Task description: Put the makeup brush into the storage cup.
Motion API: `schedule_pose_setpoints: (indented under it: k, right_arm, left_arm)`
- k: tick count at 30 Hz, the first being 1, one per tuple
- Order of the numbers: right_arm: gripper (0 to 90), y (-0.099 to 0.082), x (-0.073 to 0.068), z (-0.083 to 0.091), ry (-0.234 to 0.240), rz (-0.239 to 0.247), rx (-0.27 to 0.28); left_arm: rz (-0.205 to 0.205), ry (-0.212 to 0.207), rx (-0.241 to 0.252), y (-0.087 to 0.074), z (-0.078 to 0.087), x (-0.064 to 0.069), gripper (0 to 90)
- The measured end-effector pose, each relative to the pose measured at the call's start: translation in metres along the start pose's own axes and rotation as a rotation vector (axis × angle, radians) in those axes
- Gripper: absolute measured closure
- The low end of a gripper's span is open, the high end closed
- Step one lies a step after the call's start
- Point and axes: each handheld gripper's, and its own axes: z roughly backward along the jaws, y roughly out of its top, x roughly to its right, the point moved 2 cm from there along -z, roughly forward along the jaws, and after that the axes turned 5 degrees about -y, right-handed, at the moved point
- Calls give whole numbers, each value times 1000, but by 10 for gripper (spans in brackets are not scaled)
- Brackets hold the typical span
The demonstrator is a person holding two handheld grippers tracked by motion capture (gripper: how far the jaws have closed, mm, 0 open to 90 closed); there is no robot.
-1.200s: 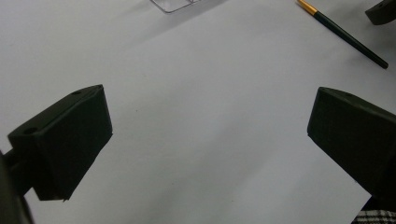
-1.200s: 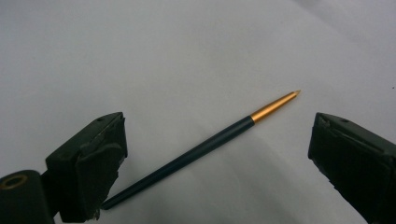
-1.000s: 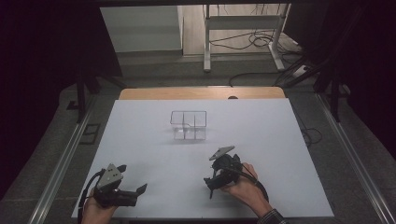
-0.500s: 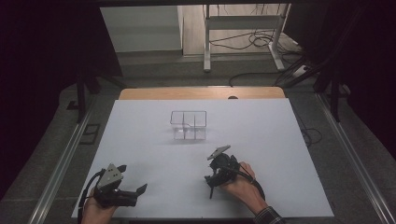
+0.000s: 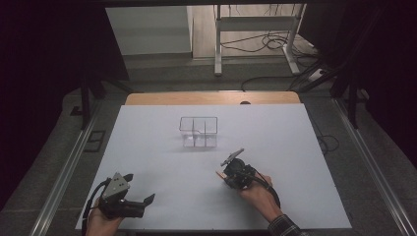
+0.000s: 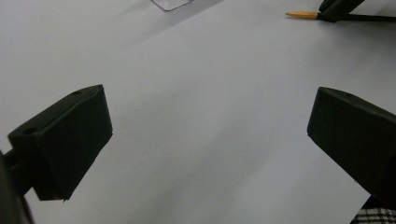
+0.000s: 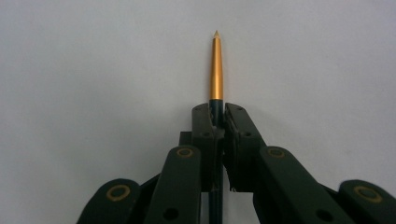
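Two grippers work over a white tabletop (image 5: 295, 147) that carries everything here, with a strip of bare wood showing along its far edge. Largest of the things on it is a clear plastic box (image 5: 198, 132), divided into compartments, standing upright a little beyond the middle of the tabletop and well apart from both hands; in the left gripper view its near corner (image 6: 170, 3) peeks in at the top. Next in size, the left gripper (image 5: 140, 204) lies low near the near left corner of the tabletop, held in the person's left hand (image 5: 98, 222), its grey three-cornered plate on top; in its own view its jaws stand spread wide with only bare white surface between them. The right gripper (image 5: 222, 173), held in the right hand (image 5: 258, 194), sits right of the middle, nearer the near edge than the box and short of it. Its jaws have just been closing and now pinch a slim pen (image 7: 215, 70), dark in the shaft with a gold tapered tip that sticks out straight ahead of the jaws, close over the white surface. From the left gripper view the gold tip (image 6: 301, 15) points leftward out of the far gripper.
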Motion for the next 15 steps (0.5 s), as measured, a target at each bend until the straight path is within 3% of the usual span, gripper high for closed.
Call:
schedule_pose_setpoints:
  k: [9, 15]
  right_arm:
    - [827, -2, 5, 3, 8, -31, 16]
    - [827, -2, 7, 12, 32, -58, 57]
  left_arm:
    - [8, 0, 5, 1, 1, 0, 6]
    - [23, -6, 7, 1, 1, 0, 8]
